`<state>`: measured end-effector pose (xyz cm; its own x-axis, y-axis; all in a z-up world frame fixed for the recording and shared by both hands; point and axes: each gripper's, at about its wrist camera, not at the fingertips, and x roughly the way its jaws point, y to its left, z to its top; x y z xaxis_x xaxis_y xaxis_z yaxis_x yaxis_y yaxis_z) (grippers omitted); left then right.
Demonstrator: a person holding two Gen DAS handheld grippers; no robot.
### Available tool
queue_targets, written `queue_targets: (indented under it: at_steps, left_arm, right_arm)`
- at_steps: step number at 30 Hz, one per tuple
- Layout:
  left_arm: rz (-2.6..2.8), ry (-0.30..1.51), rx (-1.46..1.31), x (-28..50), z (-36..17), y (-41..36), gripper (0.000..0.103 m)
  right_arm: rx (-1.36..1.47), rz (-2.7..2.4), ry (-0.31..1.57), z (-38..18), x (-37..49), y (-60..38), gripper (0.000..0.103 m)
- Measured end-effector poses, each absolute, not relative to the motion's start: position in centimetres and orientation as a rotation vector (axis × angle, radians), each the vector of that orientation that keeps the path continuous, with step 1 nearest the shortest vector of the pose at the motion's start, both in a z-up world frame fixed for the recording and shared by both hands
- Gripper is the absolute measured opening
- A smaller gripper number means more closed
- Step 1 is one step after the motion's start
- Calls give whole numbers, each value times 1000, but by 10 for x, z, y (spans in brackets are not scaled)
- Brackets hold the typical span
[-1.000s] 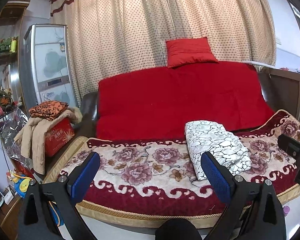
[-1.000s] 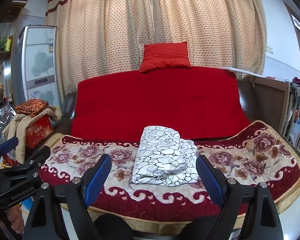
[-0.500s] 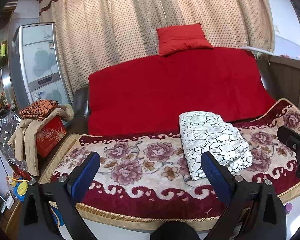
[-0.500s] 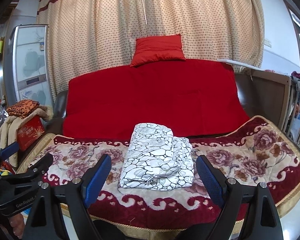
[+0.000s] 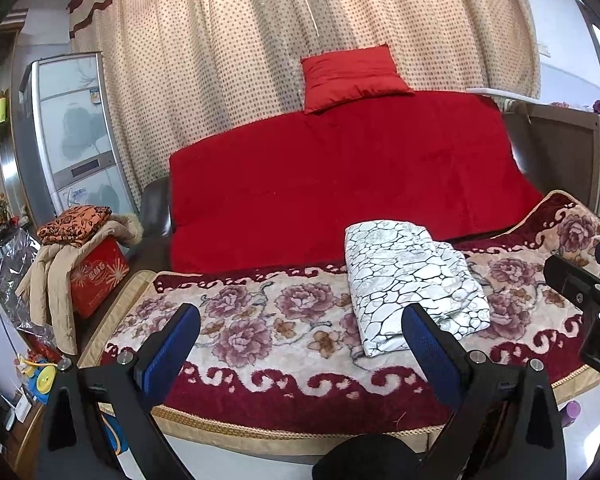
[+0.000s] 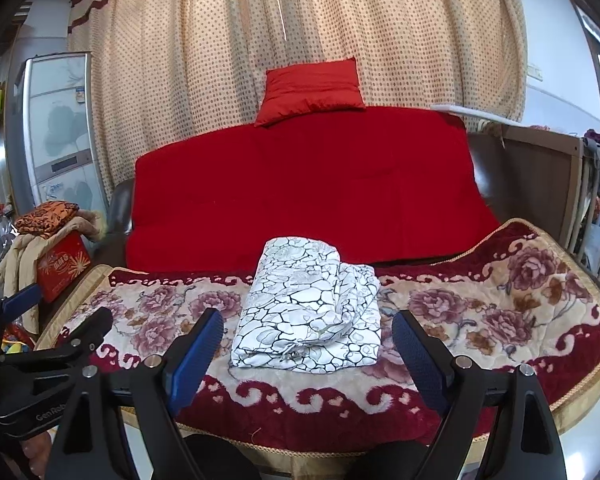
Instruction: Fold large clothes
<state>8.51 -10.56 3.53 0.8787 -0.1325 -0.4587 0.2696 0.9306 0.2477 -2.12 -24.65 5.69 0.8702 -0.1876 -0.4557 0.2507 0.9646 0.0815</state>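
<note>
A white cloth with a black crackle pattern (image 6: 312, 304) lies folded in a neat stack on the flowered blanket (image 6: 480, 312) that covers the sofa seat. In the left wrist view the folded cloth (image 5: 412, 280) lies right of centre. My left gripper (image 5: 300, 340) is open and empty, held in front of the sofa's edge, left of the cloth. My right gripper (image 6: 308, 344) is open and empty, just in front of the cloth, apart from it. Each gripper shows at the edge of the other's view.
A red cover (image 6: 308, 192) drapes the sofa back, with a red cushion (image 6: 312, 88) on top. At the left stand a red box (image 5: 100, 276) with a beige coat and orange cloth on it, and a fridge (image 5: 72, 136). A wooden rail (image 6: 540, 176) stands at the right.
Both grippers have stayed open and empty. Both views have drifted a little, and the folded cloth sits slightly left and lower in them than a second ago.
</note>
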Motion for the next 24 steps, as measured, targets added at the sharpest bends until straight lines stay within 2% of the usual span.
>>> queue_targets:
  at_steps: [11,24]
  left_arm:
    - [-237,432,281,98,45,-105,100]
    - [-234,484,284,154,32,-115,100]
  right_arm:
    - [131,-244,445,67,-21,-242,89]
    - [142,-269,493,60,30,-248,89]
